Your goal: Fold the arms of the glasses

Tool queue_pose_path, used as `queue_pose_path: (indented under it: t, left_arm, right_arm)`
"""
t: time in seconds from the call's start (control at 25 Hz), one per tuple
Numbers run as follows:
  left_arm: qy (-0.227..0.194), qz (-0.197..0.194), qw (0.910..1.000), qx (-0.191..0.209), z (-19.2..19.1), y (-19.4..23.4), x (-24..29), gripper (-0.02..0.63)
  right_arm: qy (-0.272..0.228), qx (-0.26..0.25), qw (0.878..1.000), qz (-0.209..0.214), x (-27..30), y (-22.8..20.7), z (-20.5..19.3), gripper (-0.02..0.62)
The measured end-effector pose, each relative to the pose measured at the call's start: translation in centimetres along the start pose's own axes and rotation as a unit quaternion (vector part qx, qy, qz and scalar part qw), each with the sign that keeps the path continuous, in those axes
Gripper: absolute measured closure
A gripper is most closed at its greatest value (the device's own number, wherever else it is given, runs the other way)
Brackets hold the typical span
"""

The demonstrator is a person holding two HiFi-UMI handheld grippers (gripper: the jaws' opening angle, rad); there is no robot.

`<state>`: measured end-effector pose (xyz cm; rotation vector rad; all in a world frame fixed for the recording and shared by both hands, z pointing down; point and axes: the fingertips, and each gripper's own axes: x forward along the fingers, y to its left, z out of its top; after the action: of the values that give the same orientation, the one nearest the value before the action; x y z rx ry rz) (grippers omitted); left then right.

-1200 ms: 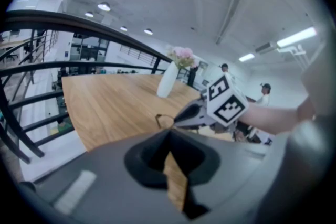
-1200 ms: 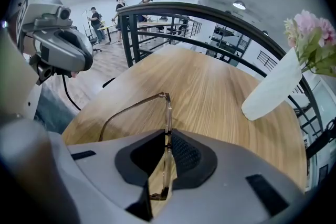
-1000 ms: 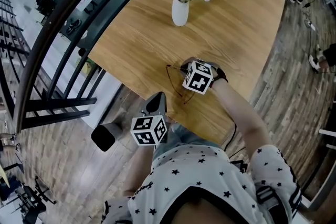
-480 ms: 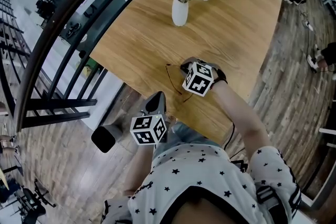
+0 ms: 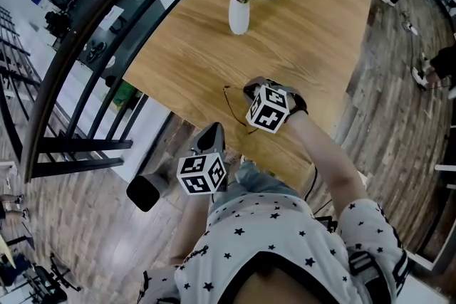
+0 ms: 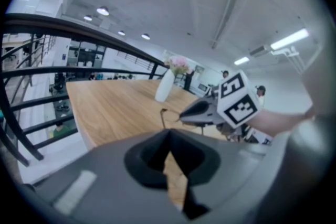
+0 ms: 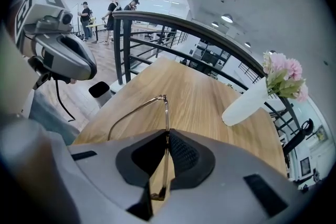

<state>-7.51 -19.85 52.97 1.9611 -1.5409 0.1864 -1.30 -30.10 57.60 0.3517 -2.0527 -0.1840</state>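
Observation:
Thin wire-rimmed glasses [image 7: 164,110] stick out from my right gripper [image 7: 167,140], which is shut on their frame; one slim arm [image 7: 126,114] curves off to the left. In the head view the glasses [image 5: 231,105] hang just over the wooden table [image 5: 306,25] near its front edge, beyond the right gripper [image 5: 249,91]. My left gripper [image 5: 213,132] stays off the table, below its front edge, shut with nothing in it. The left gripper view shows its jaws [image 6: 168,150] pressed together, with the right gripper [image 6: 202,112] and the glasses [image 6: 162,116] ahead.
A white vase with pink flowers [image 5: 240,5] stands on the far part of the table. A dark curved railing [image 5: 85,46] runs along the table's left side. A black stool [image 5: 144,191] stands on the floor by the left gripper.
The right gripper has lifted slightly with the glasses still pinched in it. The left gripper has stayed where it was.

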Motion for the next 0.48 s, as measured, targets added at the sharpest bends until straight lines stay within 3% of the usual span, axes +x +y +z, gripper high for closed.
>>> queue_pose_path:
  t: [0.48]
  left_arm:
    - [-0.007,-0.016,0.9998,0.009,-0.5,-0.1,-3.0,0.598]
  right_arm:
    - [-0.011,0.02,0.999,-0.046,-3.5,2.1,1.8,0.574]
